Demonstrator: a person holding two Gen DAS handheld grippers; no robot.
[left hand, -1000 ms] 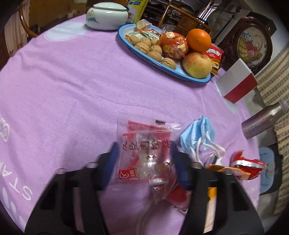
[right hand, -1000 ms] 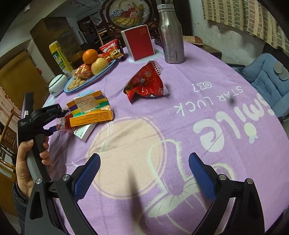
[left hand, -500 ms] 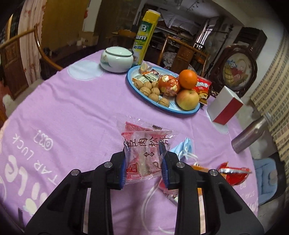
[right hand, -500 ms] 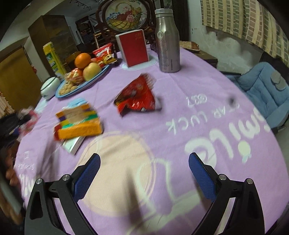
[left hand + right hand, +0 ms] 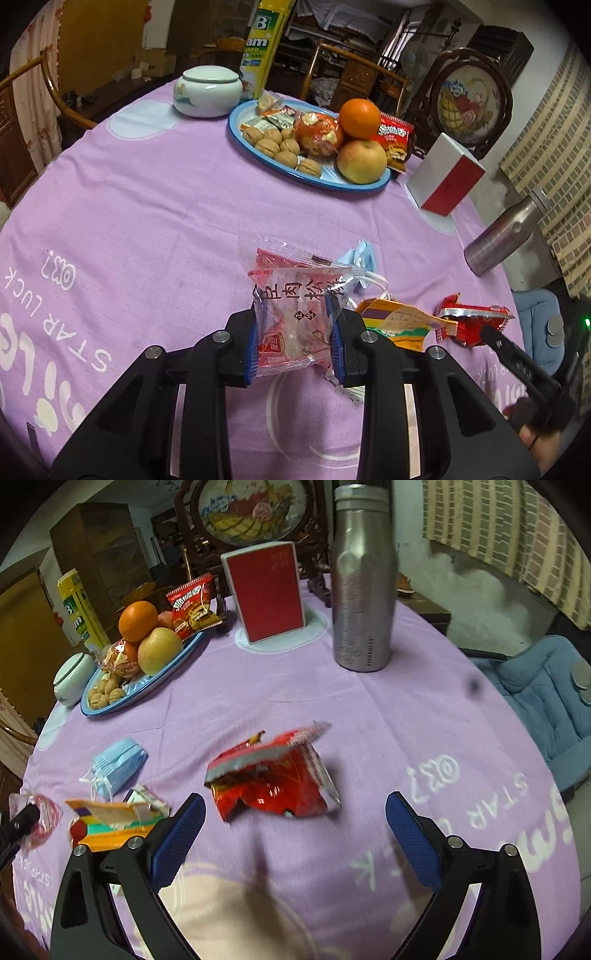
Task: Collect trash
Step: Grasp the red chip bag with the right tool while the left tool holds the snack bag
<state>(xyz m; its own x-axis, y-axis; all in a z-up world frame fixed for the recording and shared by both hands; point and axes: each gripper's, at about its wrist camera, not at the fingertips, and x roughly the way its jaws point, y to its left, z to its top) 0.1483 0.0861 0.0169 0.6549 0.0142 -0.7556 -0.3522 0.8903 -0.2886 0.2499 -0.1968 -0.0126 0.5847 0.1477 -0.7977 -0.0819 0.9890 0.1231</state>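
Observation:
My left gripper (image 5: 294, 341) is shut on a clear and red snack wrapper (image 5: 295, 306) and holds it above the purple tablecloth; the wrapper also shows at the left edge of the right wrist view (image 5: 37, 818). My right gripper (image 5: 295, 834) is open and empty, just short of a torn red foil wrapper (image 5: 273, 782), which also shows in the left wrist view (image 5: 471, 321). A crumpled blue face mask (image 5: 116, 762) and an orange, green and purple box (image 5: 110, 821) lie to the left of it.
A blue plate (image 5: 332, 181) with walnuts, an apple and an orange stands at the back. A red and white box (image 5: 264, 590), a steel bottle (image 5: 362, 576) and a white lidded jar (image 5: 207, 90) stand nearby. A blue cushioned chair (image 5: 554, 694) is at the right.
My left gripper closed on the clear snack wrapper and lifted it off the cloth. My right gripper moved forward toward the red foil wrapper, still open.

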